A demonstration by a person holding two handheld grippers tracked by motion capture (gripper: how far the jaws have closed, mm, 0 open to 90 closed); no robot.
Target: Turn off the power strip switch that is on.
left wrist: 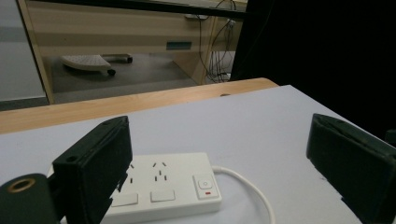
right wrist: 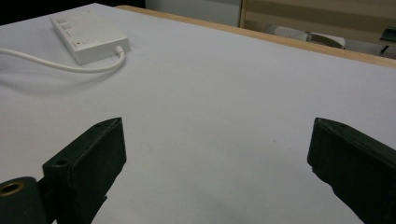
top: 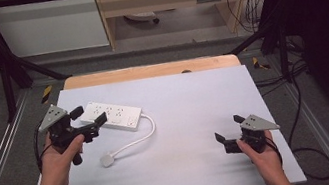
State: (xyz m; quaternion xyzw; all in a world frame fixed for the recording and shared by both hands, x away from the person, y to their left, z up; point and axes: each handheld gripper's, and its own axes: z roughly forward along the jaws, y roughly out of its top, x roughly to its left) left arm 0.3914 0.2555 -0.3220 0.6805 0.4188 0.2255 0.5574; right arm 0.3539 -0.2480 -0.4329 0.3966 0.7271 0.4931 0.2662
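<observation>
White power strip flat on the grey table cover, in the left half and toward the far edge, lying slanted, with sockets and a switch with a small red mark on top. White cable out of its right end, curving toward the near side and ending in a white plug that lies on the cover, apart from the strip. Left gripper just at the strip's left end, held in the left hand, jaws wide apart and holding nothing; in the left gripper view the strip between the two black jaws, whether touching or not cannot be told. Right gripper well apart from the strip, low over the bare right part of the cover, in the right hand; jaws also wide open and empty, pointing toward the strip, seen far off in the right gripper view. Wooden table edge beyond the cover.
</observation>
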